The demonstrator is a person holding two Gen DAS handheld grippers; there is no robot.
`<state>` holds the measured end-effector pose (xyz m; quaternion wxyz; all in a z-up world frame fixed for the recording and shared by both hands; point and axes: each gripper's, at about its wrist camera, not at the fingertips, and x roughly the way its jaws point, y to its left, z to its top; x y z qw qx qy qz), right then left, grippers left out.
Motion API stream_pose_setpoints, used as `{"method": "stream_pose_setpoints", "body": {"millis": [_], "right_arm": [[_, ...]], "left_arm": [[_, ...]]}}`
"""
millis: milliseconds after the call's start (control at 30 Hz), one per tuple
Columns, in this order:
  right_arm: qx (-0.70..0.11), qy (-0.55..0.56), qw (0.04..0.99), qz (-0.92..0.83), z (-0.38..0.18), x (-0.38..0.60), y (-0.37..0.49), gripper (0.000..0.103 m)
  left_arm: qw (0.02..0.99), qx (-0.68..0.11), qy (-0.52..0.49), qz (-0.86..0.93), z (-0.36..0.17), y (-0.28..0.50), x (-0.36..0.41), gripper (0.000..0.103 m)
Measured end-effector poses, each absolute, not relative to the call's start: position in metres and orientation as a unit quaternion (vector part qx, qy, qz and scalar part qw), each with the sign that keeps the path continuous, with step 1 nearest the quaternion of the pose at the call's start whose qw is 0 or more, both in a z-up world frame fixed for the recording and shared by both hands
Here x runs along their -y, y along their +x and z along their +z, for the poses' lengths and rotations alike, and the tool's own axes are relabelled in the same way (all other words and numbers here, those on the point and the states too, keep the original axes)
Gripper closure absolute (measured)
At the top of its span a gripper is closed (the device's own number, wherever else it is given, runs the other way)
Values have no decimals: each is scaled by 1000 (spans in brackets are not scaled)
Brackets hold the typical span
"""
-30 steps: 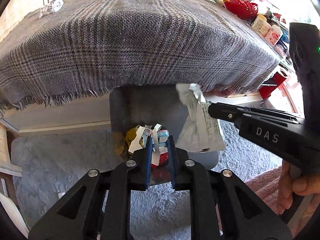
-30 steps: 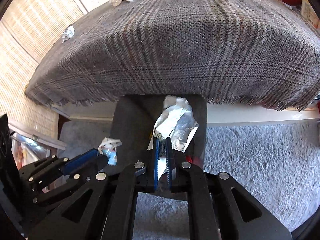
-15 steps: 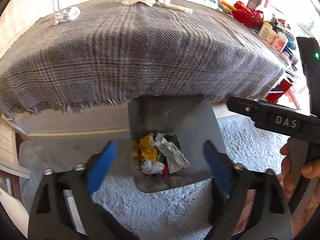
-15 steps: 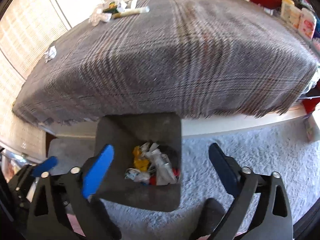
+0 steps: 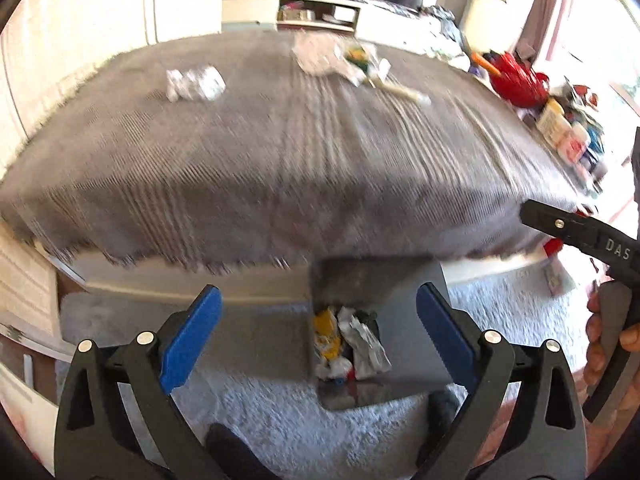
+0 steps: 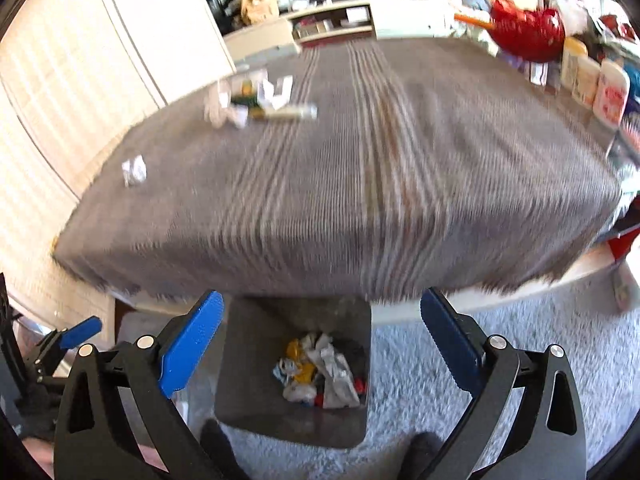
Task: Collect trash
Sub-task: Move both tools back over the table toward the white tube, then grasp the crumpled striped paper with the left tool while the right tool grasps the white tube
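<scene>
A grey bin [image 5: 412, 284] stands on the rug under the table's near edge; it also shows in the right wrist view [image 6: 248, 360]. Crumpled wrappers [image 5: 352, 344] lie in its bottom, seen too in the right wrist view [image 6: 320, 372]. My left gripper [image 5: 316, 336] is open and empty above the bin. My right gripper [image 6: 320, 344] is open and empty above the bin. On the grey plaid cloth [image 5: 300, 160] lie a crumpled clear wrapper [image 5: 194, 82] at far left and a heap of trash [image 5: 352, 62] at the far edge. The right wrist view shows the wrapper [image 6: 134, 171] and the heap [image 6: 256, 100].
A red pot [image 5: 518, 80] and several bottles [image 5: 568, 136] stand along the table's right edge. A pale shaggy rug [image 6: 500, 352] covers the floor. A white cabinet [image 5: 288, 12] stands behind the table. Both views are motion-blurred.
Both grippers opened and dropped their paper and wrapper into the bin. Both have since risen and drawn back, so more of the table top shows.
</scene>
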<state>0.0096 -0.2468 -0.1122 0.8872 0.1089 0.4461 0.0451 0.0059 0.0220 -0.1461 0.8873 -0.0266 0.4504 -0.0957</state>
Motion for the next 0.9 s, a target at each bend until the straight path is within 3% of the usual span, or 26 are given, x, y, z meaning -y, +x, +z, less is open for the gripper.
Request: {"method": "stream_pose_setpoints", "body": {"millis": [567,900], "right_arm": [[-425,49,903,42,-105,236,126,5],[-447,13,893,61,-133,221,186,33]], "left_arm": [[905,-425,-7,14,-111,133,-86,10],[898,-439,-7,36,-127,198,-97,11]]}}
